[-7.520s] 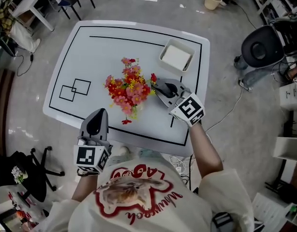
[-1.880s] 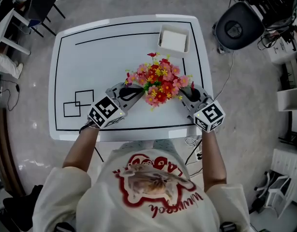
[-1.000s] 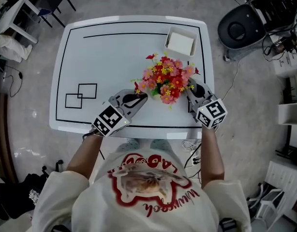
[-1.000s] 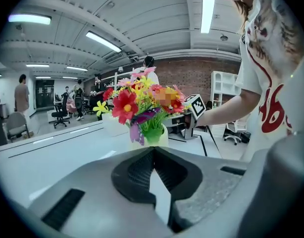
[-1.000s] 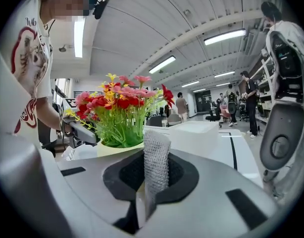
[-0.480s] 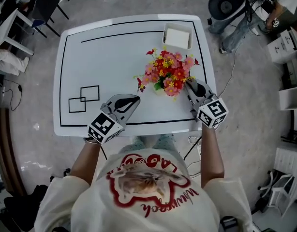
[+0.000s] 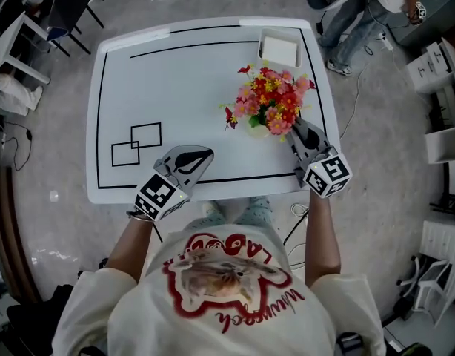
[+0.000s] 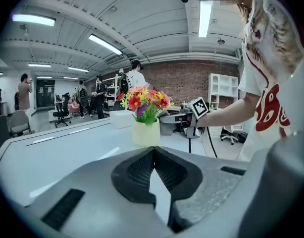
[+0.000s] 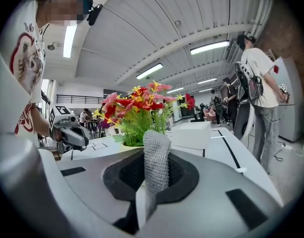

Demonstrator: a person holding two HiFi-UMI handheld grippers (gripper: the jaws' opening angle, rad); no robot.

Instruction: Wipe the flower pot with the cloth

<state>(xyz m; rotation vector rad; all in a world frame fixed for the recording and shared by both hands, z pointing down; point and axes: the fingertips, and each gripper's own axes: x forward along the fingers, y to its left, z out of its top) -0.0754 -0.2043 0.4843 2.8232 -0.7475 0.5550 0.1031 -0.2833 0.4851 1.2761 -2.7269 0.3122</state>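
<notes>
My left gripper hangs over the front part of the white table, at about 6 o'clock from the table's middle. In the left gripper view its jaws are pressed together and there is nothing between them. It is well apart from the flower pot.

The flower pot stands on the right side of the table, at about 2 o'clock from the middle. It is pale yellow and upright, and it is full of red, pink and yellow flowers. In the left gripper view I see the flower pot straight ahead, with the other gripper just behind it.

My right gripper is just beside the pot, at about 4 o'clock from it. In the right gripper view its jaws are closed tight on a strip of grey knobbly cloth. The cloth sticks up out of the jaws in front of the flowers. I cannot tell if the cloth is touching the pot.

A white box sits at the far right corner, at 12 o'clock from the pot. Two black squares are drawn on the left side, at 9 o'clock.
</notes>
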